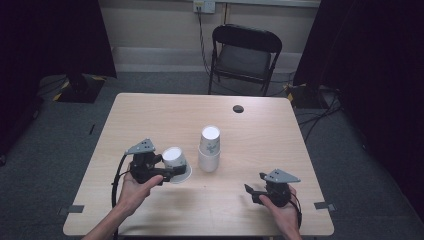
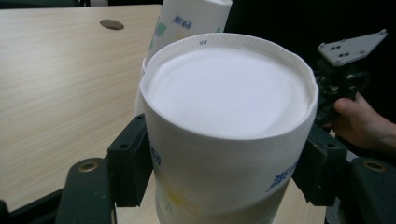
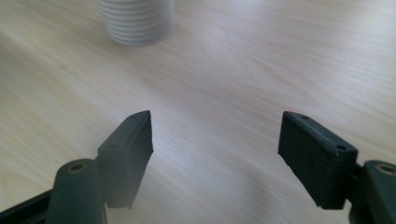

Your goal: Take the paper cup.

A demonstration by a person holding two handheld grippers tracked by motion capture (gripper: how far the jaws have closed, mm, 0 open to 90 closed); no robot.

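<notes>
Left gripper (image 1: 167, 172) level, clamping tilted cup (image 1: 176, 164)

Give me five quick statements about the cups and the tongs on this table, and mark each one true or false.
1. The left tongs are clamped on a white paper cup. True.
2. That cup is held with its closed bottom toward the left gripper camera. True.
3. The right tongs hold a cup. False: the jaws stand apart with nothing between them, over bare table.
4. The stack of cups lies on its side. False: it stands upright, upside down, near the table's middle.
5. A folding chair stands beyond the table's far edge. True.
</notes>
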